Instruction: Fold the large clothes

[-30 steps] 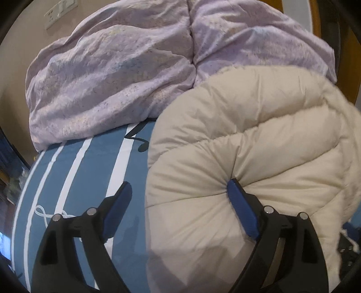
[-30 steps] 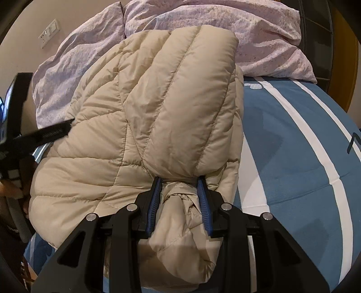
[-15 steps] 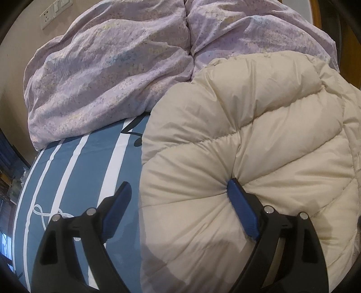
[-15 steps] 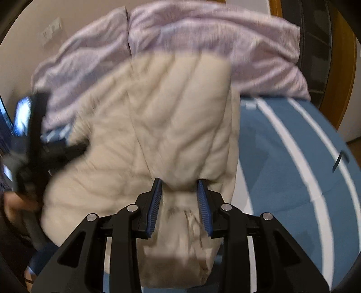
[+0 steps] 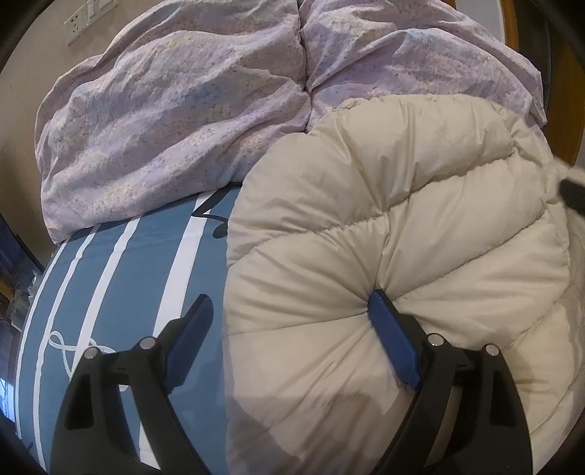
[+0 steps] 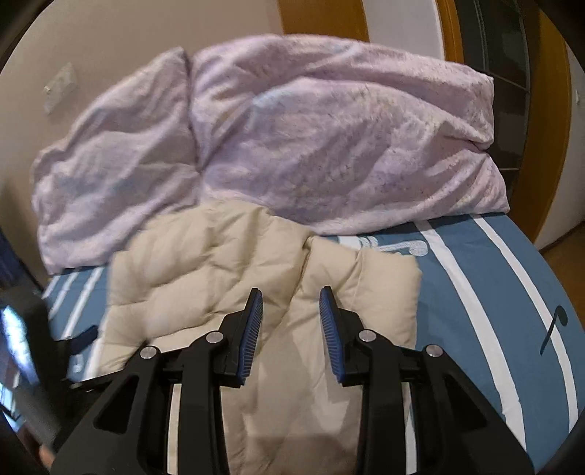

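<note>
- A beige quilted down jacket (image 5: 384,234) lies on a bed (image 5: 120,277) covered with a blue sheet with white stripes and printed musical notes.
- The jacket is puffy, its matte shell stitched into fat padded channels that bulge between the seams; in the left wrist view those seams fan out from a pinched dent where one blue pad presses in.
- The left gripper (image 5: 289,329) has its jaws wide apart: the pad on the right of that view pushes into the jacket's padding, while the other pad stands over the bare sheet, clear of the jacket's edge. Nothing is clamped between them.
- The right gripper (image 6: 291,325) has its jaws partly apart, with ribbed blue pads facing each other. A strip of the jacket runs through the gap towards the camera, but I cannot tell whether the pads press on the fabric or it merely lies beneath them.
- In the right wrist view the jacket (image 6: 204,277) lies in two lobes: a broad quilted panel on the left and a narrower squarish flap on the right, a fold between them.
- Behind the jacket a crumpled lilac duvet (image 6: 329,139), finely speckled and soft, is heaped at the far end of the bed, touching the jacket's far edge.
- A white wall socket plate (image 5: 77,27) sits on the beige wall beyond.
</note>
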The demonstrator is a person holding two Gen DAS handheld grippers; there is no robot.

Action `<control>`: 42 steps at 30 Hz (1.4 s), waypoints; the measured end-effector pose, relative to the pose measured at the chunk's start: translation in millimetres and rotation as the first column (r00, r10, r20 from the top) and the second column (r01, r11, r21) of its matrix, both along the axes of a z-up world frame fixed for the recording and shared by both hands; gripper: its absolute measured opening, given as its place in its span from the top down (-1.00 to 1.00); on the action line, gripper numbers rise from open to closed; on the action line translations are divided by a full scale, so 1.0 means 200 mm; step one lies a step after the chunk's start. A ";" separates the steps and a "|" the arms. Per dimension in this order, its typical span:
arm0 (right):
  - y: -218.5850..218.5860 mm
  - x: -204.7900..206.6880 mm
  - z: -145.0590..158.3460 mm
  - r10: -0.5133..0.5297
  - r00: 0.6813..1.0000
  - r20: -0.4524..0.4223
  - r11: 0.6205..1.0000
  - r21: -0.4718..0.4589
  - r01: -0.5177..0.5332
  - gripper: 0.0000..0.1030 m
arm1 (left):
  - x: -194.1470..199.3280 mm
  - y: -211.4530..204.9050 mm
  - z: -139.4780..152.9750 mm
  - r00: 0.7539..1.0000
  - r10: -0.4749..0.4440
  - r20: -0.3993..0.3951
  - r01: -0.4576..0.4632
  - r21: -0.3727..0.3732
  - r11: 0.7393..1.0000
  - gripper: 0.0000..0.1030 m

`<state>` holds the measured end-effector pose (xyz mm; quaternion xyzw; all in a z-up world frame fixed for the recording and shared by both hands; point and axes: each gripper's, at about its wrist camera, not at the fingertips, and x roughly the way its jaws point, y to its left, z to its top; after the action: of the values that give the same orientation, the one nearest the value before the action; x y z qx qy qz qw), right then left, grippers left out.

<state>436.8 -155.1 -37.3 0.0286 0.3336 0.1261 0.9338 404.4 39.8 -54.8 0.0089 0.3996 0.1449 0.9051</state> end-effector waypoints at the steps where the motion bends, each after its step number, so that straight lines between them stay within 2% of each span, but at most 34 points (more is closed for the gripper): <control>1: 0.00 0.02 -0.03 -0.008 1.000 -0.010 1.000 -0.006 0.008 0.35 | 0.00 0.00 0.00 1.000 -0.002 0.002 0.002 -0.006 1.000 -0.69; 6: -0.04 0.03 -0.15 -0.035 0.999 -0.029 0.999 -0.023 0.035 0.35 | 0.01 0.00 -0.01 1.000 -0.022 0.013 0.022 -0.039 0.999 -0.69; 14: -0.06 0.05 -0.23 -0.060 0.998 -0.034 0.998 -0.012 0.059 0.35 | 0.02 0.00 -0.02 0.999 -0.030 0.028 0.032 -0.070 0.997 -0.69; 42: -0.06 0.08 -0.27 -0.073 0.997 -0.031 0.997 -0.021 0.072 0.32 | 0.03 0.03 -0.05 0.998 -0.019 0.056 0.026 -0.122 0.992 -0.79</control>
<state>453.2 -167.2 -90.7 0.0332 0.3482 0.0884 0.9327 411.0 44.8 -65.0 -0.0463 0.3829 0.1099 0.9161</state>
